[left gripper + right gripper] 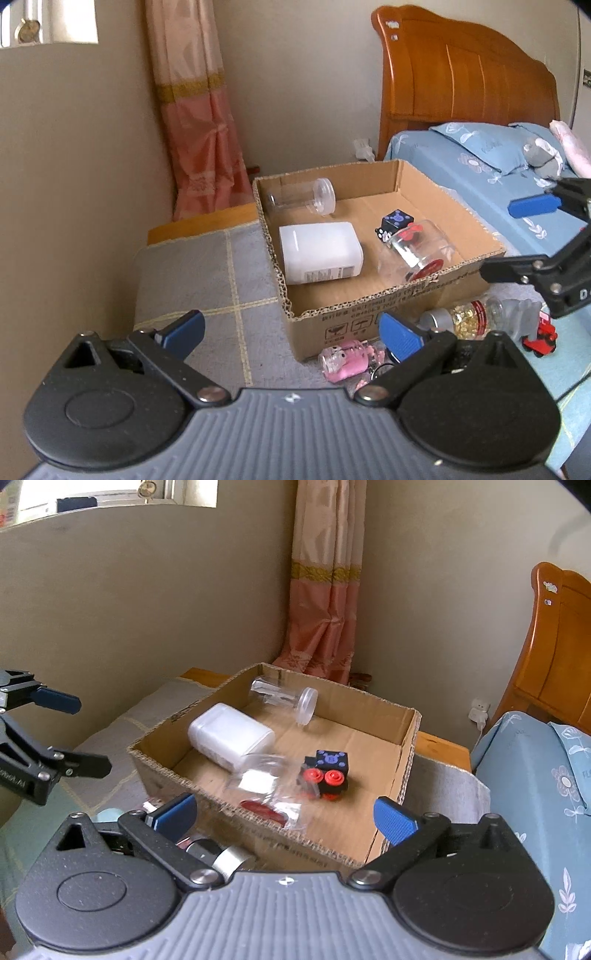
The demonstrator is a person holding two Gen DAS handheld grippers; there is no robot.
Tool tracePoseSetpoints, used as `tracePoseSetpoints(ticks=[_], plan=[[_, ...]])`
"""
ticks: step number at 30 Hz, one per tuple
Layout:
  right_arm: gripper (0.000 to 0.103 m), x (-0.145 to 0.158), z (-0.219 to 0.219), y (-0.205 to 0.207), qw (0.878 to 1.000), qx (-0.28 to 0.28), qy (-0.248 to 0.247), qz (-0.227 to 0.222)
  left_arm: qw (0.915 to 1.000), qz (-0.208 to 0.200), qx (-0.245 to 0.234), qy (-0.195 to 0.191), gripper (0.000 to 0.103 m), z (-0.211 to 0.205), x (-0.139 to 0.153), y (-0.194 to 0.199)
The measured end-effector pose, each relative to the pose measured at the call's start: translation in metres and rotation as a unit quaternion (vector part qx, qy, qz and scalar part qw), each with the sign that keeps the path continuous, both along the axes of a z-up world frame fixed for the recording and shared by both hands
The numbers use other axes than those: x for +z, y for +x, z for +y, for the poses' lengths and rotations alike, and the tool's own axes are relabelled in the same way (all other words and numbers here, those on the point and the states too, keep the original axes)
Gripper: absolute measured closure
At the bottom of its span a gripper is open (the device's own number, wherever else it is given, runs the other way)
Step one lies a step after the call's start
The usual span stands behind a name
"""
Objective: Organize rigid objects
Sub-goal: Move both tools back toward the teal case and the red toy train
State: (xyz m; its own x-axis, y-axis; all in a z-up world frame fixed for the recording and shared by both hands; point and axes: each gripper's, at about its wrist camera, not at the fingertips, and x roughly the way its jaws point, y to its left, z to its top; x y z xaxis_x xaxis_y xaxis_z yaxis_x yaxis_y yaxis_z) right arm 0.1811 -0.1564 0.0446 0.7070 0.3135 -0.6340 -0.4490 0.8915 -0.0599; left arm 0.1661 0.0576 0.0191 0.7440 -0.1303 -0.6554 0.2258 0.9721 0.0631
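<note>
A cardboard box (436,295) (159,764) stands on a grey padded surface. In it lie a white plastic container (319,253) (231,736), a clear lidded jar (306,195) (286,698), a clear glass jar with a red lid (417,251) (266,786) and a black toy block (395,221) (328,771). In front of the box lie a pink toy (347,360), a bottle of yellow capsules (465,317) and a red toy vehicle (541,334). My left gripper (291,334) is open and empty before the box. My right gripper (284,818) is open and empty above the box's near wall.
A bed with blue bedding (491,177) (535,775) and a wooden headboard (469,77) stands to the right. A pink curtain (199,110) (325,590) hangs behind the box. A silver-capped bottle (221,856) lies under my right gripper. A wall socket (480,710) is by the bed.
</note>
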Motion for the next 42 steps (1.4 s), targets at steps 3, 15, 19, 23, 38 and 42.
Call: tracePoseSetpoints(ticks=[3,15,19,23,38,42], plan=[[0.0,-0.002,-0.003,-0.016,1.0,-0.004,0.005,0.0,1.0,-0.007,-0.001,-0.004,0.001,0.0,-0.003,-0.012],[0.0,-0.047,-0.042,-0.087,0.997,-0.068,-0.006,0.024,0.9994,0.032,0.012,0.01,0.001,-0.009,-0.048,-0.048],[0.0,-0.072,-0.062,-0.094,0.994,-0.095,-0.003,0.061,0.9986,0.048,0.023,0.006,0.001,-0.011,-0.066,-0.053],[0.0,-0.096,-0.074,-0.091,0.989,-0.117,0.01,0.094,0.9973,0.065,0.033,0.006,0.001,-0.012,-0.084,-0.056],[0.0,-0.117,-0.076,-0.085,0.994,-0.084,-0.004,0.063,0.9946,0.084,0.055,-0.025,0.001,-0.007,-0.105,-0.05],[0.0,-0.116,-0.079,-0.072,0.995,-0.08,-0.003,0.059,0.9949,0.081,0.054,-0.025,0.001,-0.007,-0.105,-0.046]])
